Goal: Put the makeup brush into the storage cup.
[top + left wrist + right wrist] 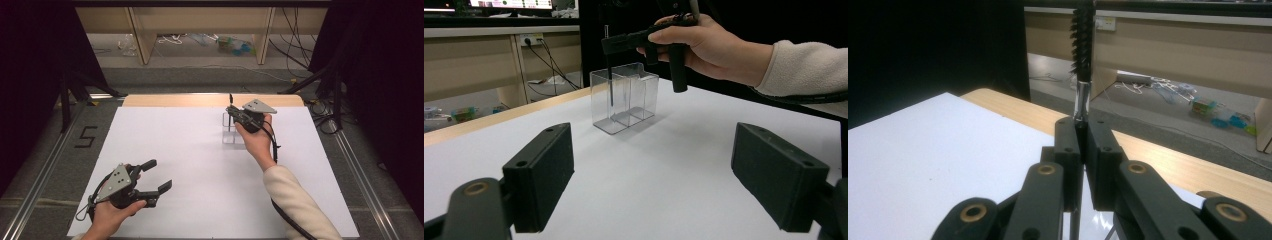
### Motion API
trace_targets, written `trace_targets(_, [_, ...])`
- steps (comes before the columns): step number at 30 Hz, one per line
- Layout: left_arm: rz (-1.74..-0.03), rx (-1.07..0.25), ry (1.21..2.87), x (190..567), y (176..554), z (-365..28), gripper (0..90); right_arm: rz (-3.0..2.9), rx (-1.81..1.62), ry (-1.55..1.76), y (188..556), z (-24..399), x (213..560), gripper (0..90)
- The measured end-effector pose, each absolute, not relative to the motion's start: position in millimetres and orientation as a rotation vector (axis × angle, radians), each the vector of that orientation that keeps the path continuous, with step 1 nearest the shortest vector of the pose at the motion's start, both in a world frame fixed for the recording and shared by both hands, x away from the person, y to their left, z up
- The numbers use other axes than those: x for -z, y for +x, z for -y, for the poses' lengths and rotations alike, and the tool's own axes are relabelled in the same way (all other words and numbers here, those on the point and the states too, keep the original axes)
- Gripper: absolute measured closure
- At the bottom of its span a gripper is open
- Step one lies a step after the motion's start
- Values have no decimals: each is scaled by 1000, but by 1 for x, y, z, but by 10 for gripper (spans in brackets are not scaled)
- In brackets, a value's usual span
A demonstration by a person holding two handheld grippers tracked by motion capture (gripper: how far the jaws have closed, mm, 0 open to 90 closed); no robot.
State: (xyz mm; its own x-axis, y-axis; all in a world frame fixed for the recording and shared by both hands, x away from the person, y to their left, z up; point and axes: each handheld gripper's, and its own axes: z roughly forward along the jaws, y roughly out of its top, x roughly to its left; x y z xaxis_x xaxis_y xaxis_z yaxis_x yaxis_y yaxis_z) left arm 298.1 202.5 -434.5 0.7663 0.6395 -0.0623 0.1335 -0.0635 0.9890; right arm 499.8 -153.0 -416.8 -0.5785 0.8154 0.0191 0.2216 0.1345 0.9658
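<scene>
Above the clear plastic divided box (625, 97) at the white counter's (200, 165) far side, a thin black bristle brush (1082, 45) stands upright, clamped between the right gripper's (1081, 145) fingers; the left gripper (156, 176) rests near, fingers wide

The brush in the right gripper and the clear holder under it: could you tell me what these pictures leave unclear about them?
- Brush: in the right gripper view the top edge cuts off its bristle tip, and the right gripper covers its lower stem.
- Clear holder: in the high view the hand overlaps it; whether the stem touches its floor is unclear.
- Left gripper: open, holding nothing.
</scene>
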Motion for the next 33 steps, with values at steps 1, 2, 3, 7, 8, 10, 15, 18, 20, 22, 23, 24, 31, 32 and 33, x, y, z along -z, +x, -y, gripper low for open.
trace_targets(1, [-633, -463, 1607, 434, 298, -202, 173, -1895, -1462, 994, 500, 153, 417, 853])
trace_targets(2, [-633, -463, 1606, 434, 298, -202, 173, -1900, -1457, 1000, 499, 153, 417, 854])
trace_targets(3, [-634, -463, 1606, 434, 298, -202, 173, -1899, -1457, 998, 500, 154, 417, 853])
trace_targets(7, [-633, -462, 1607, 435, 298, -202, 173, -1890, -1464, 993, 500, 153, 417, 853])
trace_targets(8, [-633, -461, 1605, 435, 298, -202, 173, -1892, -1464, 994, 500, 153, 417, 853])
trace_targets(10, [-634, -461, 1606, 434, 298, -202, 173, -1903, -1457, 1001, 499, 153, 417, 854])
trace_targets(15, [-632, -459, 1605, 435, 298, -202, 173, -1911, -1466, 1000, 500, 153, 417, 826])
trace_targets(18, [-633, -459, 1605, 434, 298, -203, 173, -1924, -1429, 1005, 499, 150, 416, 600])
trace_targets(20, [-634, -461, 1605, 434, 298, -203, 173, -1935, -1411, 1006, 498, 148, 415, 467])
trace_targets(22, [-634, -460, 1605, 434, 298, -203, 173, -1943, -1414, 1016, 496, 145, 413, 362])
trace_targets(23, [-634, -460, 1605, 434, 298, -203, 173, -1935, -1395, 1020, 496, 144, 411, 306])
trace_targets(24, [-634, -461, 1605, 434, 298, -203, 173, -1933, -1390, 1017, 495, 144, 410, 276])
trace_targets(31, [-636, -461, 1605, 434, 298, -203, 173, -1950, -1388, 1003, 491, 150, 405, 199])
trace_targets(32, [-635, -462, 1606, 434, 299, -203, 173, -1946, -1395, 991, 491, 152, 404, 190])
trace_targets(33, [-635, -461, 1605, 434, 298, -203, 173, -1953, -1390, 987, 490, 154, 404, 184])
